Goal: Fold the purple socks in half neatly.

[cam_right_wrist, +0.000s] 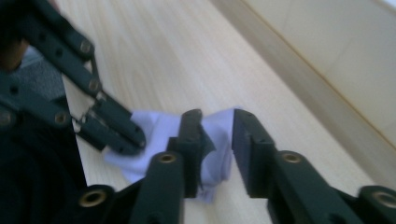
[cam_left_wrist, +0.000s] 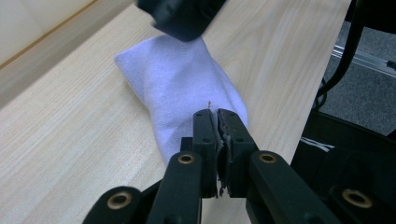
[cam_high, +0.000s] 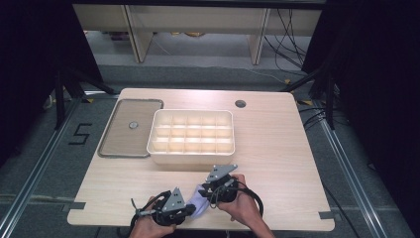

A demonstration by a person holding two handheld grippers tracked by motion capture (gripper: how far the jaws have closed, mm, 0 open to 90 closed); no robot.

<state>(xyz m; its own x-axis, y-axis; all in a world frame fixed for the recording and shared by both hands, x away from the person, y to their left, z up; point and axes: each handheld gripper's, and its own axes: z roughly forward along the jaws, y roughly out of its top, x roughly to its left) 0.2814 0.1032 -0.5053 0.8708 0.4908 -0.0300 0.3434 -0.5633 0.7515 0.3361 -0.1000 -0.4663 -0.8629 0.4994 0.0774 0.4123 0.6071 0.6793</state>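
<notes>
Your left tool [cam_left_wrist: 217, 116] has its jaws pressed together, pinching one end of the white cloth [cam_left_wrist: 182, 88], which lies on the counter [cam_left_wrist: 70, 140] just ahead of those jaws and runs away from them toward your right tool [cam_high: 214, 187]. Your right tool stands with its jaws parted around the far end of the cloth [cam_right_wrist: 219, 140]; the fabric sits between them, but the pads do not press on it.

The risk, as I judge it: if you lift or pull with the left tool now, the cloth hangs from one small pinch and may slip free or unfold. If you shut the right tool too shallow, it may catch a single layer and drag the bundle apart. The left tool sits near the counter's front edge, so a slip could drop the cloth to the floor.

Hard to make out: how much fabric the left jaws hold, and how the cloth is folded, since the right gripper view is blurred.

Beyond the right tool stands the divided tray [cam_high: 190, 158], with its lid [cam_high: 130, 128] beside it.
</notes>
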